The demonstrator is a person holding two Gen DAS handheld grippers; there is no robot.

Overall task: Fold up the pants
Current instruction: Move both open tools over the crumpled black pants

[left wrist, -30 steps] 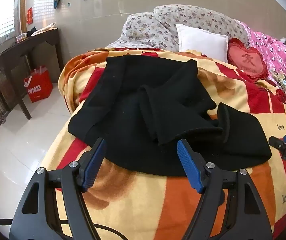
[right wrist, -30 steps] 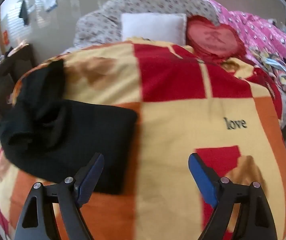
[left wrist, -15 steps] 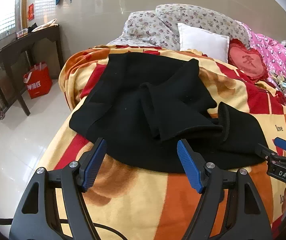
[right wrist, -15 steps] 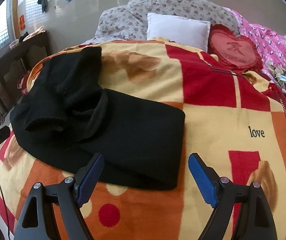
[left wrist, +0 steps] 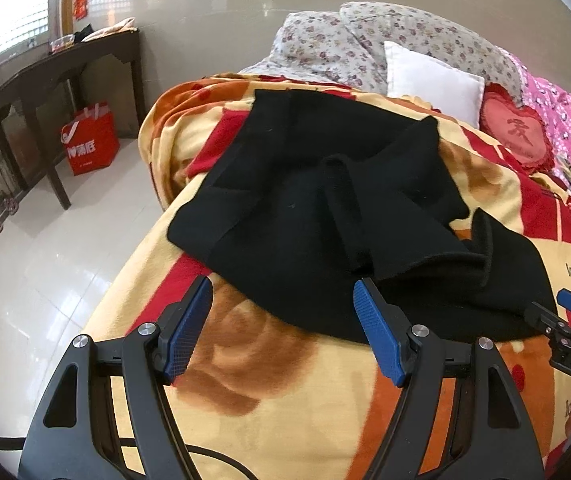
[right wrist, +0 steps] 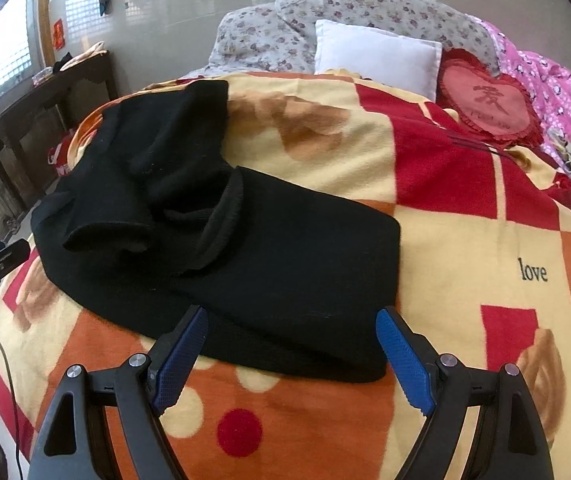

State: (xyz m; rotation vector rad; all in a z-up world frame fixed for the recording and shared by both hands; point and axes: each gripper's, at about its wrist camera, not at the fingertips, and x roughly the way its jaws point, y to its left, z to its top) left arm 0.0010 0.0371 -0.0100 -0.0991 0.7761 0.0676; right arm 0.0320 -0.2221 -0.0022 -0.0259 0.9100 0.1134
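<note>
Pants [right wrist: 245,248] rumpled on blanket [right wrist: 465,240] — just beyond both open hand-held grippers.

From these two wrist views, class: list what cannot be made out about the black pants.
- Black pants: underside and inner layers hidden by their own folds, both views.
- Waistband or hem: rolled edges too dark to tell apart.
- Right gripper in the left view: cut off by the frame edge.

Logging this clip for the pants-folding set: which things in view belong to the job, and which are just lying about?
Job:
black pants, rumpled on the blanket
left claw, open
right claw, open

Lying about:
patterned blanket
white pillow
red heart cushion
red bag
dark side table
</note>
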